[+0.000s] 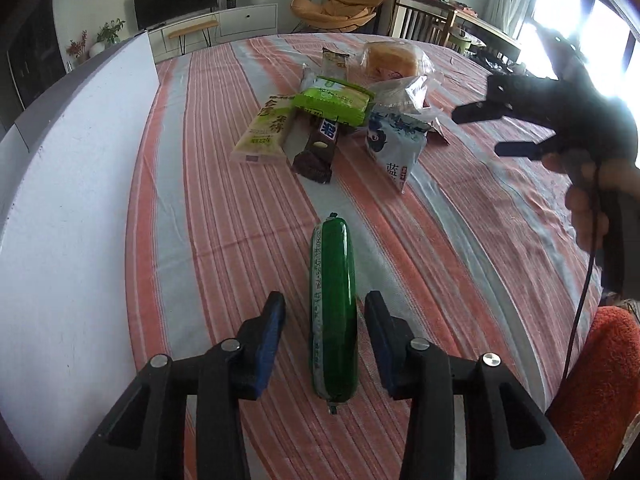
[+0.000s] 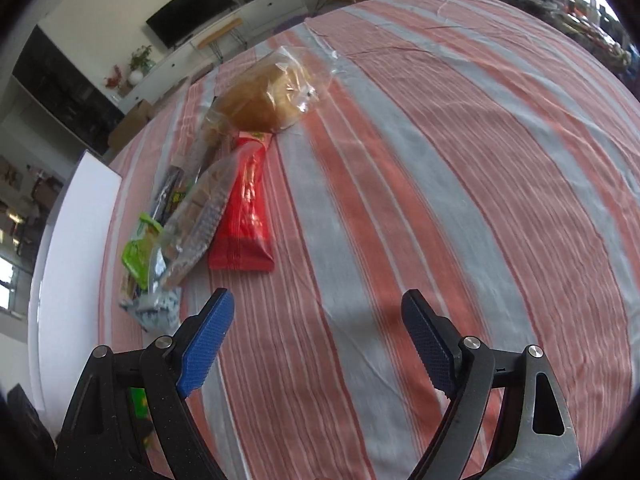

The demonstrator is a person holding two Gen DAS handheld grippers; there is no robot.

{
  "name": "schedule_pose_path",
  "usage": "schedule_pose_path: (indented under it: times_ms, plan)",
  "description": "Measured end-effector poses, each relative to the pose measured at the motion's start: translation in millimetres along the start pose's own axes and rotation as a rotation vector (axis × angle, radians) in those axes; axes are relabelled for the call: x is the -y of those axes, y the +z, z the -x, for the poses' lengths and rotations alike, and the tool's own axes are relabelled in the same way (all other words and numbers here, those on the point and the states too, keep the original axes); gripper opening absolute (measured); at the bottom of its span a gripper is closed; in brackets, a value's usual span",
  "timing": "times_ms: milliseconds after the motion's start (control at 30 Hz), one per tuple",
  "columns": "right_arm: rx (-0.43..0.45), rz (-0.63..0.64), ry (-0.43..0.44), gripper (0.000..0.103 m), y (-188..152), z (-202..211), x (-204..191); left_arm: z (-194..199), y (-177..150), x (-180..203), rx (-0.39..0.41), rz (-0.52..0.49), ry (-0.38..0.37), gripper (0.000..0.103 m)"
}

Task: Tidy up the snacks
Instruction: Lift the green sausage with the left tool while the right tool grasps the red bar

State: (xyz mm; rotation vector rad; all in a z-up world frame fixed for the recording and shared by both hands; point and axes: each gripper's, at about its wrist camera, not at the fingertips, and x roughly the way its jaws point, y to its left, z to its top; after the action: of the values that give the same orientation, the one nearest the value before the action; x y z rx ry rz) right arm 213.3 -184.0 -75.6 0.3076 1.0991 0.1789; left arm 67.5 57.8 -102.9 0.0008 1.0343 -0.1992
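Note:
A green sausage stick (image 1: 334,308) lies on the striped tablecloth (image 1: 224,220), between the open jaws of my left gripper (image 1: 326,306), which are not touching it. Farther back sits a pile of snacks: a pale green pack (image 1: 262,130), a bright green pack (image 1: 332,100), a dark chocolate bar (image 1: 318,150), a white-blue pouch (image 1: 394,146) and bagged bread (image 1: 390,60). My right gripper (image 2: 318,314) is open and empty above the cloth, also seen at the right in the left wrist view (image 1: 496,130). Near it lie a red pack (image 2: 246,208) and the bread (image 2: 264,100).
A white box wall (image 1: 72,184) stands along the left side of the table; it also shows in the right wrist view (image 2: 76,248). An orange cushion (image 1: 600,392) sits at the right table edge. A cable (image 1: 580,308) hangs from the right gripper.

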Motion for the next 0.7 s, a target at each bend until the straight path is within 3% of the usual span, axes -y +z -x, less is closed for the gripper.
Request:
schedule_pose_path:
  times_ms: [33,100,200,233,267,300,567,700]
  plan:
    - [0.002,0.016,0.006,0.082,9.4,-7.3,-8.6,-0.1,0.1,-1.2,0.005,-0.001,0.000,0.043]
    - [-0.002,0.059,0.007,0.059,22.5,-19.1,-25.1,-2.2,2.8,-2.9,0.003,-0.004,0.009,0.043]
    - [-0.041,0.106,-0.026,0.039,32.0,-38.1,-41.6,-4.5,4.1,-3.8,0.003,-0.021,0.019,0.042]
    - [-0.040,0.116,-0.033,0.037,32.5,-39.6,-42.7,-4.3,3.8,-4.5,0.005,-0.023,0.017,0.039]
    - [-0.049,0.127,-0.028,0.027,31.7,-39.8,-42.6,-3.9,3.6,-5.8,0.011,-0.018,0.010,0.034]
    - [-0.063,0.132,-0.021,0.022,30.0,-39.3,-40.7,-3.1,2.6,-7.5,0.015,-0.012,0.006,0.023]
    - [-0.239,0.085,-0.025,0.018,-16.9,11.1,11.5,0.4,-1.8,-21.0,0.040,0.091,-0.067,0.022]
    - [-0.215,0.111,-0.103,0.031,-28.7,28.7,22.1,4.5,1.2,-17.9,0.051,0.122,-0.101,0.022]
